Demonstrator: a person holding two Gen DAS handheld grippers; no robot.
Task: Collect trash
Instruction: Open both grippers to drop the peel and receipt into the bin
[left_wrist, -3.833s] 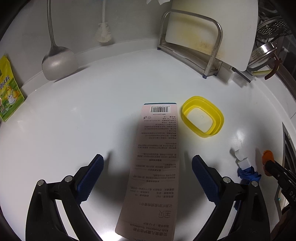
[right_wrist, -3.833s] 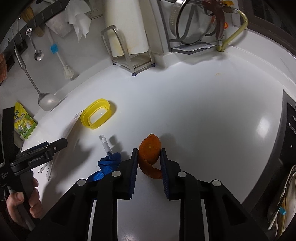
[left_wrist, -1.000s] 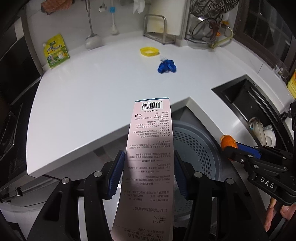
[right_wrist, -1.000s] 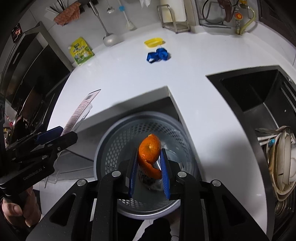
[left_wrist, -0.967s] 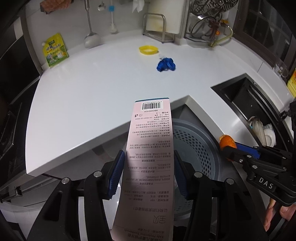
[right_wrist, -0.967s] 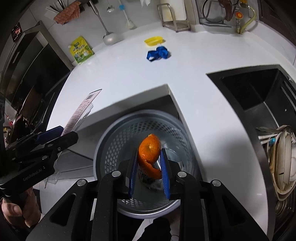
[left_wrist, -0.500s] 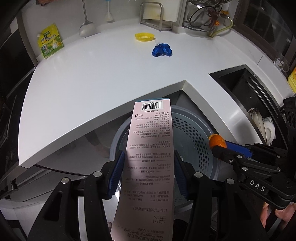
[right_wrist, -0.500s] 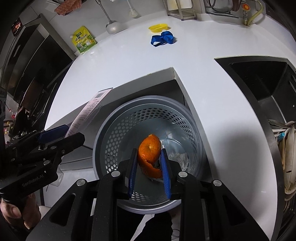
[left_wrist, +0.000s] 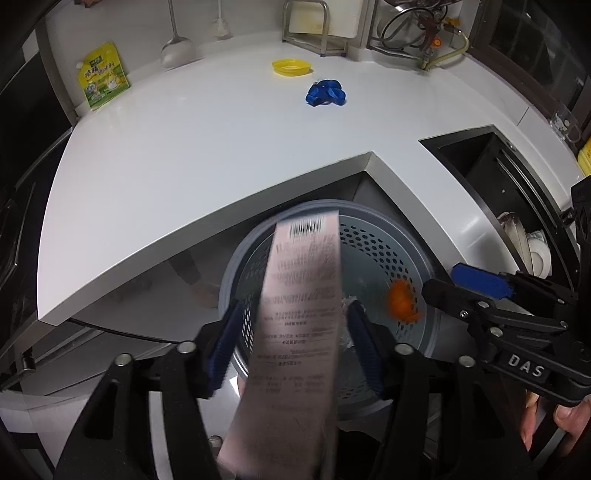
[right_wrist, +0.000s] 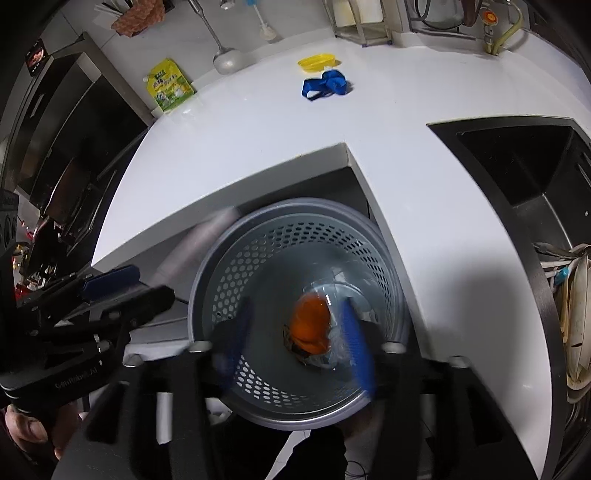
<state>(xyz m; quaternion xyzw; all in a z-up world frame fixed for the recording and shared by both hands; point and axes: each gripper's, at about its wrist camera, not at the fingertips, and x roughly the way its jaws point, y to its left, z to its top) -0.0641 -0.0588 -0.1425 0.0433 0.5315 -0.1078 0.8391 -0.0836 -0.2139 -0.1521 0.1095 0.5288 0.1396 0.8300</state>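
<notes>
Now both hand-held grippers are hovering over the grey perforated bin (right_wrist: 295, 236) that is standing on the floor in the inner corner of the white counter (left_wrist: 207, 147). The right hand-held gripper (right_wrist: 295, 343) is spread wide above the bin's mouth, and the orange peel (right_wrist: 309, 325) is sitting loose between its blue pads (right_wrist: 352, 332), touching neither, blurred and down inside the bin over some crumpled clear wrapping. From the other side, that peel (left_wrist: 402, 301) is showing against the bin's inner wall (left_wrist: 373, 251). The left hand-held gripper (left_wrist: 295, 343) is also standing wide, and the long pink printed package (left_wrist: 299, 317) is lying between its pads, blurred, its barcode end reaching over the bin's rim; whether either pad is touching it I cannot tell. Farther back on the counter a crumpled blue piece (left_wrist: 325, 94) is lying near a yellow lid (left_wrist: 291, 67), and a yellow-green pouch (left_wrist: 102, 76) is leaning at the wall.
</notes>
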